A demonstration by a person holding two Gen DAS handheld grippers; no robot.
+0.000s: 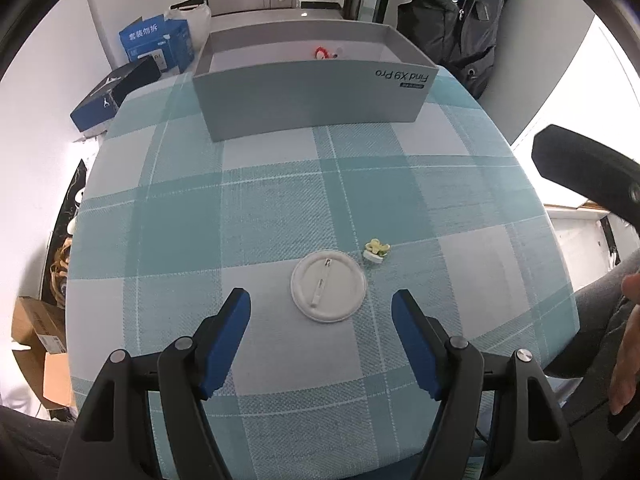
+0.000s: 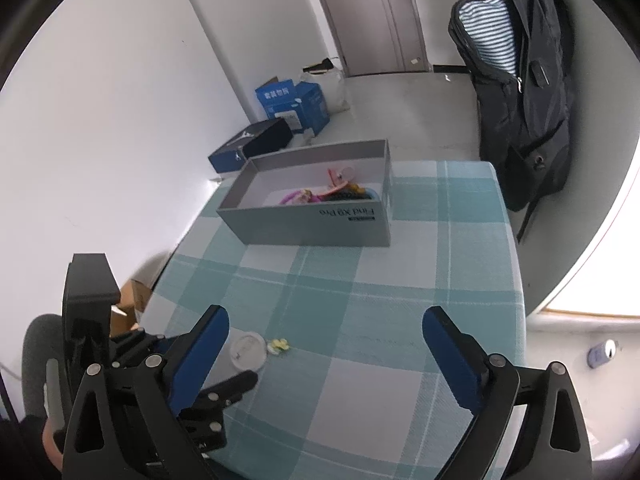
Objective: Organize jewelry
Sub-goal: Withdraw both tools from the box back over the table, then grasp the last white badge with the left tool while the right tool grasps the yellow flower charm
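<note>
On the teal plaid tablecloth, a round white pin badge lay just ahead of the left gripper, both grippers' fingers spread apart and empty, the right gripper raised.

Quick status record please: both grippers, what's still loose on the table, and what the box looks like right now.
left gripper: open, empty, fingers either side of the white round badge, above it
right gripper: open, empty, over the tablecloth
white round badge: on the cloth, pin side up
yellow flower piece: on the cloth just beyond the badge, apart from it
grey box: open top, far end of table
box contents: several colourful pieces, too blurred to name
</note>
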